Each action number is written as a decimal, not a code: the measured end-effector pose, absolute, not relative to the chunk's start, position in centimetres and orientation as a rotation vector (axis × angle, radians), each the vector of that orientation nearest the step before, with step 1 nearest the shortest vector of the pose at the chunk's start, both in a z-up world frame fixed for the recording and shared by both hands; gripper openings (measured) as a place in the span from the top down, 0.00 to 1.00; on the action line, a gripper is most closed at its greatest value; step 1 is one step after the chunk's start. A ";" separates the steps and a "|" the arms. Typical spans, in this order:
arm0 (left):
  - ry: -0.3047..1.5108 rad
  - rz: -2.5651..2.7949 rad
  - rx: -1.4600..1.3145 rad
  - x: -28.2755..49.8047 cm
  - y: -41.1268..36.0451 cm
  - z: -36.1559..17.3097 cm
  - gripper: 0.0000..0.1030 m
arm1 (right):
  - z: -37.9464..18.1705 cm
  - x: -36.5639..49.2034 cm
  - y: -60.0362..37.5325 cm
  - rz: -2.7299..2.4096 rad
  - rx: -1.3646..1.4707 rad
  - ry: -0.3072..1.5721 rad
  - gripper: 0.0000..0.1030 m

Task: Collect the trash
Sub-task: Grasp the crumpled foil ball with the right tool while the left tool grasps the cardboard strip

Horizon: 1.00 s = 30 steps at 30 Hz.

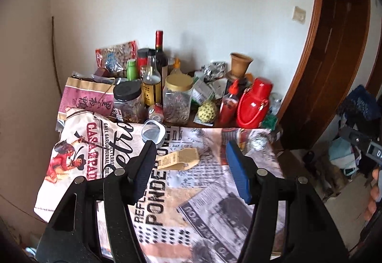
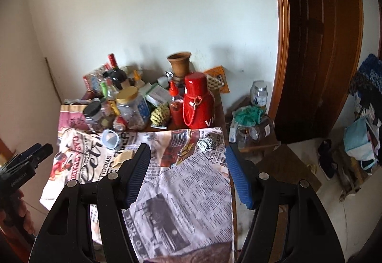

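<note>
A flattened brown cardboard piece [image 1: 179, 159] lies on the newspaper-print cloth [image 1: 210, 193]; it also shows in the right wrist view [image 2: 124, 158]. A crumpled foil ball [image 1: 258, 143] sits near the cloth's far right corner and shows in the right wrist view [image 2: 205, 142] too. My left gripper [image 1: 191, 150] is open and empty, hovering just short of the cardboard. My right gripper [image 2: 187, 153] is open and empty above the cloth, with the foil ball between and beyond its fingers. The left gripper's tip [image 2: 35, 150] shows at the left of the right wrist view.
A small clear lidded container [image 1: 152, 132] sits at the cloth's far edge. Behind it stand crowded jars, bottles, a red flask [image 1: 255, 103], a clay vase [image 2: 179, 64] and bags against the wall. A wooden door [image 2: 320, 48] and floor clutter are at the right.
</note>
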<state>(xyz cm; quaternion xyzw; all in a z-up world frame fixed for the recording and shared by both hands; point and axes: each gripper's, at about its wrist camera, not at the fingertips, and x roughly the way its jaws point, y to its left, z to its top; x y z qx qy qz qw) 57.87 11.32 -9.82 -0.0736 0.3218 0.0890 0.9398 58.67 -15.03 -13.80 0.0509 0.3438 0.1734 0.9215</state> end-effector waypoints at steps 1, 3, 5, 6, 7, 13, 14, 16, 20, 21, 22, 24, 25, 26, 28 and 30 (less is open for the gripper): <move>0.665 0.169 -0.150 58.7 11.9 -10.3 0.42 | -14.2 59.4 -14.7 0.347 0.110 0.719 0.40; 0.690 0.127 -0.143 60.9 13.2 -11.4 0.42 | -15.2 60.9 -13.8 0.316 0.123 0.741 0.40; 0.724 0.095 -0.125 62.9 14.3 -12.4 0.42 | -16.5 62.6 -12.8 0.276 0.157 0.766 0.40; 0.745 0.076 -0.114 64.1 15.0 -13.1 0.42 | -17.1 63.5 -12.6 0.260 0.175 0.785 0.40; 0.763 0.063 -0.105 65.2 15.7 -13.8 0.42 | -17.9 64.3 -12.0 0.245 0.196 0.805 0.40; 0.886 -0.005 -0.057 69.9 17.9 -18.7 0.42 | -22.1 69.3 -10.7 0.157 0.276 0.886 0.40; 0.908 -0.021 -0.054 70.4 18.0 -19.5 0.42 | -23.1 70.2 -10.7 0.140 0.287 0.902 0.40; 0.943 -0.047 -0.038 71.3 17.9 -21.3 0.42 | -24.7 71.6 -10.7 0.116 0.293 0.931 0.40; 1.032 -0.088 -0.032 72.8 17.4 -25.1 0.42 | -28.0 74.4 -10.4 0.076 0.266 0.996 0.40; 1.051 -0.097 -0.041 72.9 17.4 -25.9 0.42 | -28.8 75.1 -10.4 0.068 0.257 1.010 0.40; 1.069 -0.107 -0.050 73.1 17.3 -26.6 0.42 | -29.4 75.7 -10.4 0.065 0.255 1.022 0.40; 1.104 -0.115 -0.054 73.3 17.2 -28.1 0.42 | -30.6 76.9 -10.5 0.067 0.267 1.044 0.40; 1.118 -0.114 -0.050 73.4 17.2 -28.7 0.42 | -31.1 77.5 -10.6 0.069 0.276 1.053 0.40; 1.135 -0.106 -0.037 73.7 17.1 -29.5 0.42 | -31.5 78.0 -10.6 0.070 0.284 1.060 0.40; 1.151 -0.089 -0.013 74.0 17.0 -30.3 0.42 | -32.5 79.1 -10.7 0.064 0.296 1.076 0.40; 1.162 -0.073 -0.002 74.6 17.1 -31.1 0.42 | -33.4 80.0 -10.7 0.063 0.300 1.093 0.40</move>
